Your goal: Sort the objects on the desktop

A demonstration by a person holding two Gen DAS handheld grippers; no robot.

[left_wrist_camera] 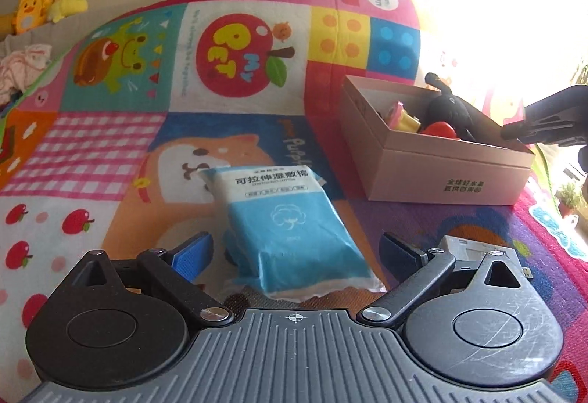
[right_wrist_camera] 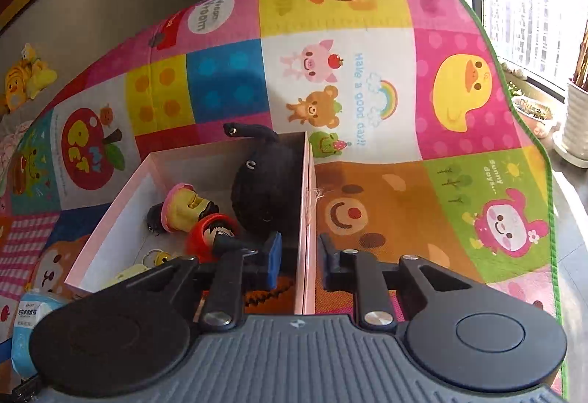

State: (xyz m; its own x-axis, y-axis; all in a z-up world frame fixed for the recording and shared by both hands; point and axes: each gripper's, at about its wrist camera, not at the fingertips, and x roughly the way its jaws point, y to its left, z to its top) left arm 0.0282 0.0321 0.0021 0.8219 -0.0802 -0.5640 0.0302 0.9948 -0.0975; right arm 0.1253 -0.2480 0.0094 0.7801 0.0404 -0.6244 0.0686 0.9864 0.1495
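A blue and white pack of cotton pads [left_wrist_camera: 290, 230] lies on the colourful play mat [left_wrist_camera: 121, 153], between the open fingers of my left gripper [left_wrist_camera: 297, 252], which do not touch it. A pink cardboard box [left_wrist_camera: 437, 168] stands to the right, holding a black plush toy [right_wrist_camera: 264, 190], a yellow and pink doll [right_wrist_camera: 183, 208] and a red-haired doll [right_wrist_camera: 209, 234]. My right gripper [right_wrist_camera: 299, 259] straddles the box's right wall [right_wrist_camera: 308, 219], one finger inside and one outside, closed against it. The pack also shows in the right wrist view [right_wrist_camera: 29, 322].
A small grey device [left_wrist_camera: 477, 252] lies on the mat behind my left gripper's right finger. Small keyring charms [right_wrist_camera: 154, 258] lie in the box. Plush toys [left_wrist_camera: 44, 4] sit at the far left. Plant pots [right_wrist_camera: 573, 116] stand by the window.
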